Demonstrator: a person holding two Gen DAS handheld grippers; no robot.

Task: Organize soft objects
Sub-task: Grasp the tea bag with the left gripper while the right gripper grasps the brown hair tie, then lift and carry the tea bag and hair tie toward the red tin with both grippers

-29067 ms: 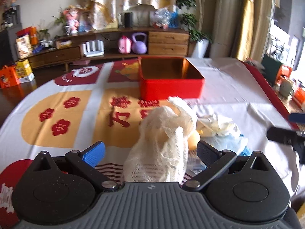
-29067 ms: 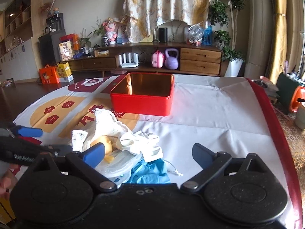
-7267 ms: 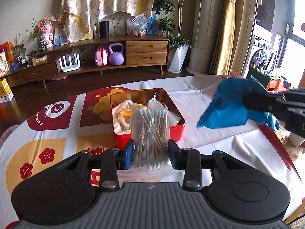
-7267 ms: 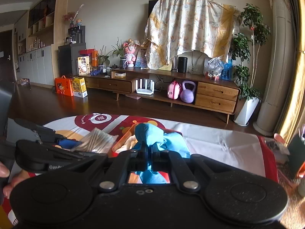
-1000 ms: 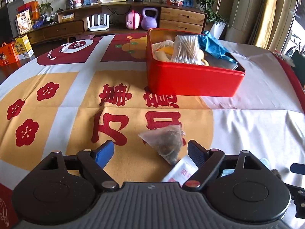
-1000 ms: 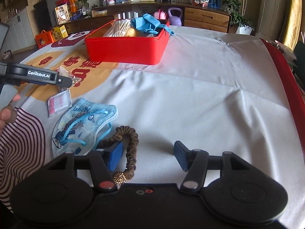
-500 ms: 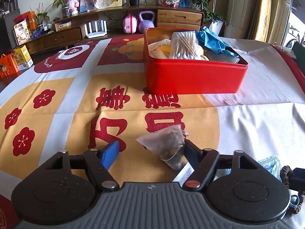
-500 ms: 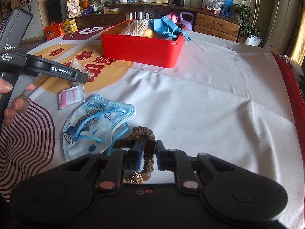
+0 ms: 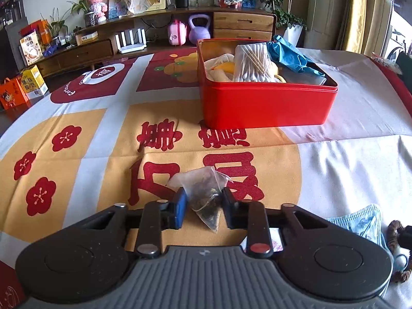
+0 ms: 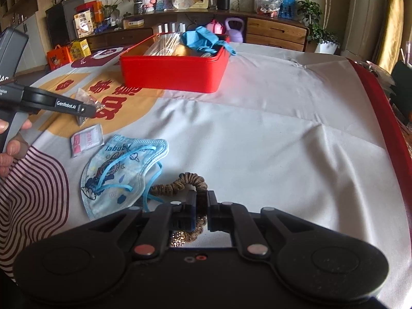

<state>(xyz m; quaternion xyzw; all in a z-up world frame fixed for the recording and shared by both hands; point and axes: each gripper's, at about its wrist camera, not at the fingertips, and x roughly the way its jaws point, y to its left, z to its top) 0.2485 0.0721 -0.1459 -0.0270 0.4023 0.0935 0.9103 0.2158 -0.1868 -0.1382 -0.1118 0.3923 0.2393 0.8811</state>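
A clear pyramid tea bag [image 9: 203,190] lies on the patterned tablecloth, between the fingers of my left gripper [image 9: 204,206]. The jaws are closing and both pads touch the bag's sides. In the right wrist view the same left gripper [image 10: 87,109] shows at the left with the tea bag [image 10: 86,97] at its tip. My right gripper [image 10: 200,203] is closing on a brown hair scrunchie [image 10: 180,184], pinching its loop between the pads. The red tin [image 9: 267,105] stands further back, holding a bag of cotton swabs [image 9: 252,64], a blue glove [image 9: 288,56] and other soft things.
A blue printed face mask [image 10: 121,170] lies just left of the scrunchie, and a small pink-and-white sachet [image 10: 86,140] sits beyond it. A person's hand and striped sleeve [image 10: 31,190] fill the left edge. The cloth's red border [image 10: 386,118] runs along the right.
The left jaws have drawn in from wide apart until they touch the tea bag. The right jaws have closed onto the scrunchie's loop. Neither hand has shifted much.
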